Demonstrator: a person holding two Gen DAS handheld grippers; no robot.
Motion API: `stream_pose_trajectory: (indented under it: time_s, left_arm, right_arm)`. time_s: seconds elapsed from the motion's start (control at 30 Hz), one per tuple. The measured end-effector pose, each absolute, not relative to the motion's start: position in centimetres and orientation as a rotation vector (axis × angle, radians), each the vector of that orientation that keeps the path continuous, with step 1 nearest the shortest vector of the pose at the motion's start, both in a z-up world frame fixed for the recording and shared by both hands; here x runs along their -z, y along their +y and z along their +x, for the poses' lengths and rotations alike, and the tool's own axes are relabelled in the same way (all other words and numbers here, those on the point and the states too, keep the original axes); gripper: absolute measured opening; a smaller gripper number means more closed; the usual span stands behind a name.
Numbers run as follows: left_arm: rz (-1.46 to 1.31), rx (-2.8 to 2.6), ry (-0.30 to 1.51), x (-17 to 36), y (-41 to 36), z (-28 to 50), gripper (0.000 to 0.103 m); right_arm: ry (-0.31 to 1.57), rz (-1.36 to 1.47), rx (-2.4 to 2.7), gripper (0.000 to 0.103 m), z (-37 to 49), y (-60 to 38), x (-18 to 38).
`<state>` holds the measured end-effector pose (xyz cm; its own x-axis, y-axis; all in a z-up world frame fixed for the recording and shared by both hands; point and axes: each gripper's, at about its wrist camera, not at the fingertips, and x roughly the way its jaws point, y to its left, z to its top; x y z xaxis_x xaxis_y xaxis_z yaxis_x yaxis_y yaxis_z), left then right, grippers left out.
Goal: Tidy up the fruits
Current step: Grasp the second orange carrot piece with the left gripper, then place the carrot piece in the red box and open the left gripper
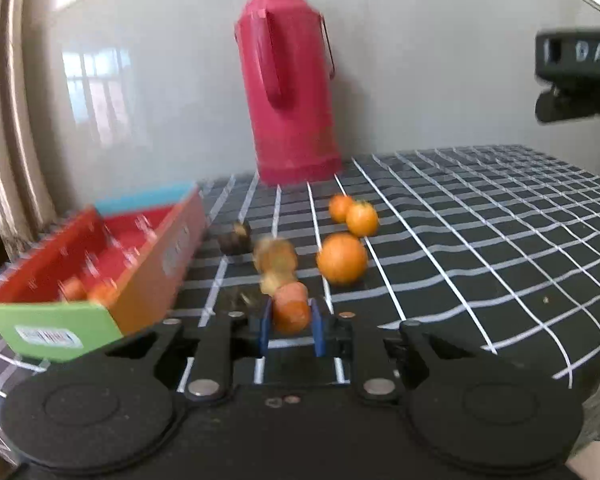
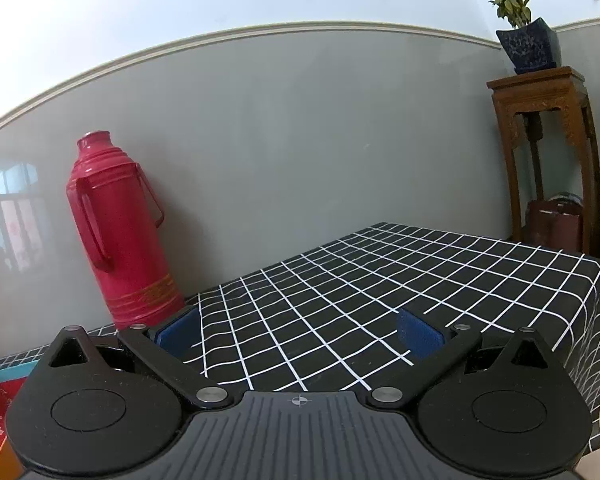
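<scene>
In the left wrist view my left gripper (image 1: 291,326) is shut on a small orange fruit (image 1: 291,307), held a little above the checked tablecloth. Beyond it lie a blurred yellowish fruit (image 1: 275,258), a dark fruit (image 1: 236,238), a large orange (image 1: 342,258) and two small oranges (image 1: 362,219). A red-lined cardboard box (image 1: 156,256) stands to the left with orange fruits (image 1: 88,290) inside. My right gripper (image 2: 298,334) is open and empty above bare cloth; part of it shows at the left wrist view's right edge (image 1: 576,76).
A tall red thermos (image 1: 290,84) stands at the back by the wall, also in the right wrist view (image 2: 124,232). The black checked table (image 2: 380,300) ends at the right. A wooden stand (image 2: 548,152) with a potted plant (image 2: 524,28) stands beyond it.
</scene>
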<state>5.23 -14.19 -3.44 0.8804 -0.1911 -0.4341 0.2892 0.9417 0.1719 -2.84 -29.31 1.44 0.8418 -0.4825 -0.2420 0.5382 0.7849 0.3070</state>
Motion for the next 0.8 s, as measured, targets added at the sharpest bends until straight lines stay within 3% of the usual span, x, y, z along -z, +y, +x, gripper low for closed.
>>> stream_pose_trajectory:
  time_s: [0.33, 0.8]
  left_arm:
    - [0.157, 0.057, 0.358, 0.5, -9.6, 7.7, 0.011]
    - [0.022, -0.252, 0.528, -0.2, -0.7, 13.7, 0.012]
  right_arm:
    - [0.158, 0.375, 0.538, 0.103, -2.4, -28.8, -1.4]
    - [0.189, 0.342, 0.455, 0.103, -0.4, -26.1, -1.1]
